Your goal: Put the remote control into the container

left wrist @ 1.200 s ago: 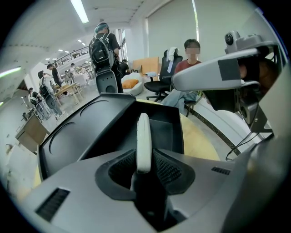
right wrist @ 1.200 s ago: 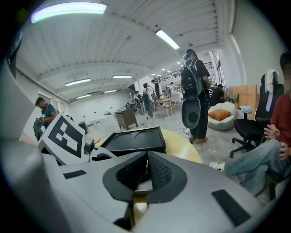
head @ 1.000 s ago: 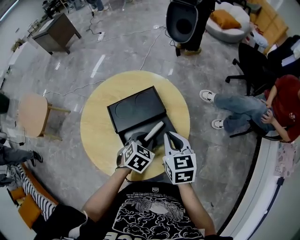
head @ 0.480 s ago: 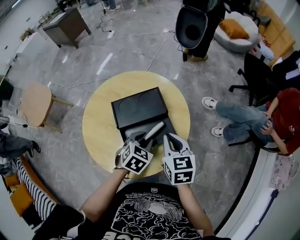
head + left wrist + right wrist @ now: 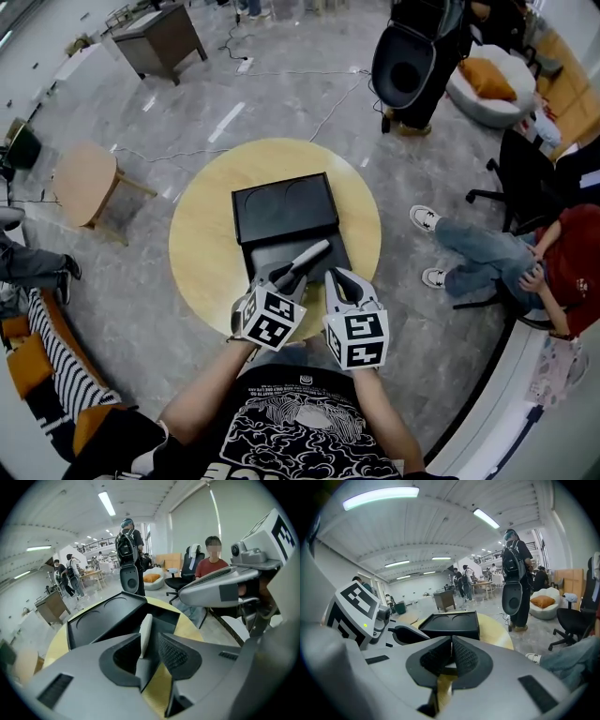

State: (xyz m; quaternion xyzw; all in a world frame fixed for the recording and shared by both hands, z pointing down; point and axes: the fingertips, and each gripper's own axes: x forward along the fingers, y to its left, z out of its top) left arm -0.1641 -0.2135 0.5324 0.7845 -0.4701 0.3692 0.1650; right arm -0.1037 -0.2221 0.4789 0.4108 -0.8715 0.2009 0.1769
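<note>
On the round yellow table (image 5: 202, 253) stands a black container (image 5: 267, 255) with its lid (image 5: 284, 208) folded back. The grey remote control (image 5: 309, 258) lies slanted over the box's near part. Its near end sits between the fingers of my left gripper (image 5: 281, 275). In the left gripper view the remote (image 5: 145, 630) rests beside the left pad, with a gap to the right pad, so my left gripper (image 5: 149, 648) is open. My right gripper (image 5: 339, 277) hovers beside it at the box's near right corner, and its pads meet with nothing between them (image 5: 451, 641).
A person in a red shirt (image 5: 567, 253) sits at the right beside a black office chair (image 5: 520, 159). Someone with a dark backpack (image 5: 412, 56) stands beyond the table. A small wooden stool (image 5: 84, 183) is at the left and a brown cabinet (image 5: 169, 37) further back.
Both grippers and the remote keep their places over the box. Only the head view has shifted a little.
</note>
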